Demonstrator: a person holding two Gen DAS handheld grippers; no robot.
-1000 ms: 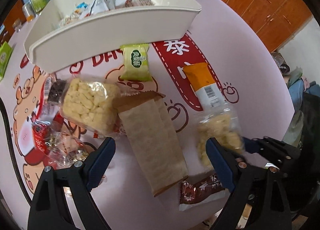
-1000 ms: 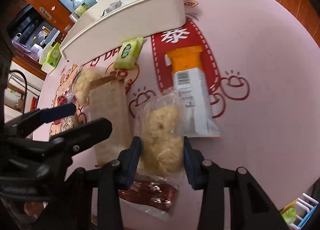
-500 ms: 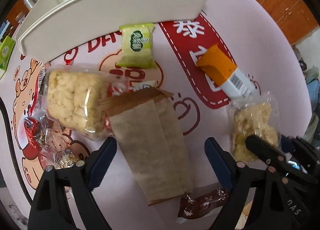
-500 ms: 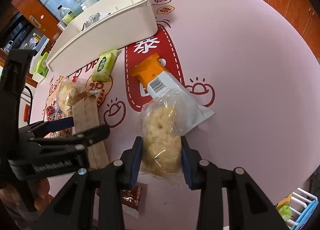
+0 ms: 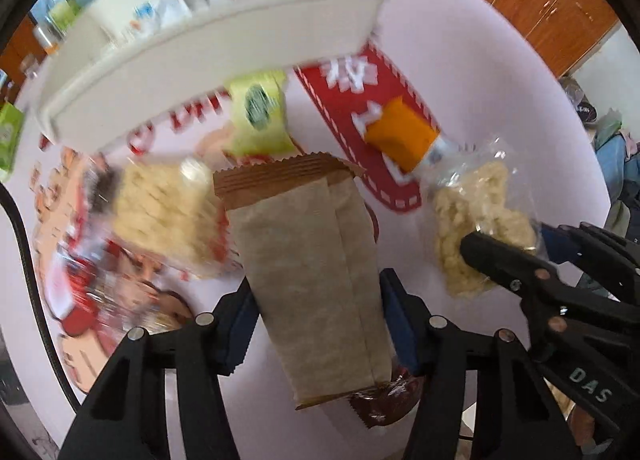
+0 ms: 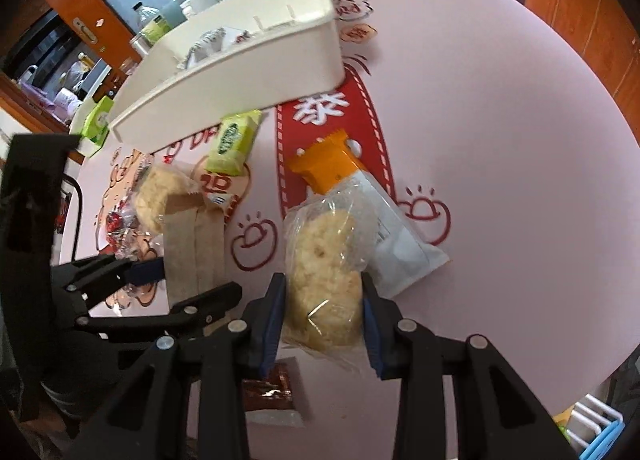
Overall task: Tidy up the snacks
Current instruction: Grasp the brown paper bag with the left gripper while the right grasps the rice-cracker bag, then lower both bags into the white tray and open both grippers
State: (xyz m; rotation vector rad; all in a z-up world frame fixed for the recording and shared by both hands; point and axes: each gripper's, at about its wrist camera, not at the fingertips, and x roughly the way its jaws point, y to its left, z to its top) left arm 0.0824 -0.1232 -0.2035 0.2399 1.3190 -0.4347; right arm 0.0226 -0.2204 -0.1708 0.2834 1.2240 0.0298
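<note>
- Left gripper (image 5: 318, 320): jaws closing around the long brown paper snack packet (image 5: 312, 272), whose long axis runs straight ahead toward the white rectangular plastic bin (image 5: 224, 56) (the likely destination).
- Right gripper (image 6: 323, 320): pinching the clear-wrapped pale puffed-rice cake (image 6: 322, 280), bin ahead-left.

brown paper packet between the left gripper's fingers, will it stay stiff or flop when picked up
The brown paper packet looks flat and thin, so it is probably light. It is long and reaches well past the closing left gripper, so the far end may droop. The matte, creased paper likely gives the pads decent grip.
</note>
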